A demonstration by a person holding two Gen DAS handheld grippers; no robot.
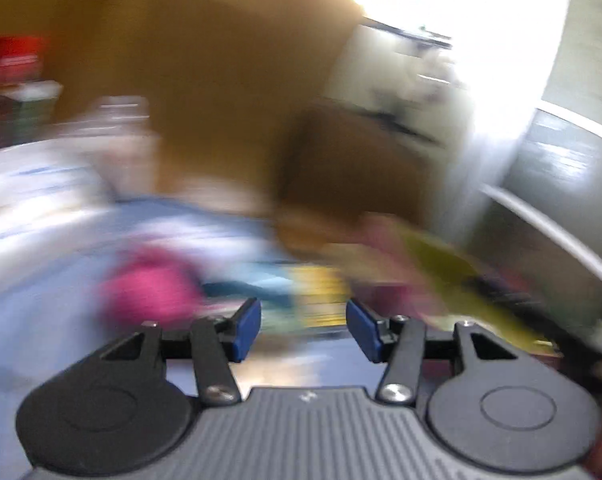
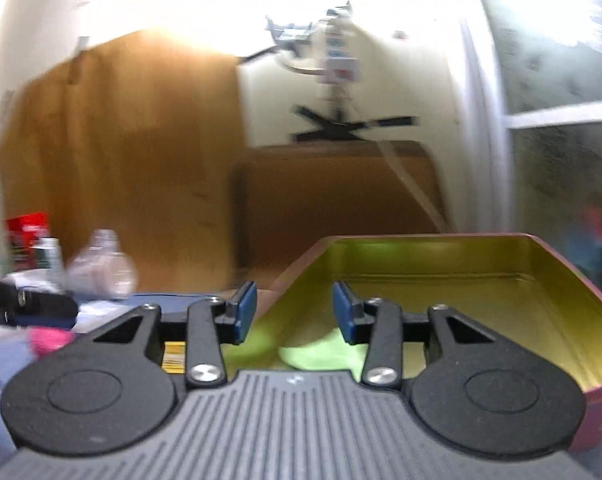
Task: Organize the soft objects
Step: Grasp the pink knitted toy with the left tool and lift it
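The right gripper (image 2: 295, 312) hangs over the near-left part of a tin box (image 2: 561, 280), pink outside and gold-green inside. Its blue pads (image 2: 245, 310) stand apart w/ nothing between them. Inside the box, near its front wall, lies a light green soft cloth (image 2: 321, 354), just below the pads and not touching them. The rest of the box floor is bare metal.

The box sits on a blue table cover (image 2: 5, 360). Left of it, toward the left edge of the table, there is a pink soft object (image 2: 49, 340), partly hidden behind the gripper body. Further back on the left stand a clear plastic bottle (image 2: 101, 268), a white-green container (image 2: 49, 254) and a red package (image 2: 27, 228). A small yellow label (image 2: 174, 354) shows beside the box, but what it belongs to cannot be told.

The left wrist view is strongly blurred. The left gripper (image 1: 304, 328) also has its pads apart and empty. Ahead of it, to the left, the pink soft object (image 1: 153, 288) lies on the blue cover; to the right is the tin box (image 1: 453, 280), seen as a yellow-pink smear. The blue-yellow things between them are too blurred to name.

Behind the table are brown cardboard boxes (image 2: 333, 200) against a pale wall.
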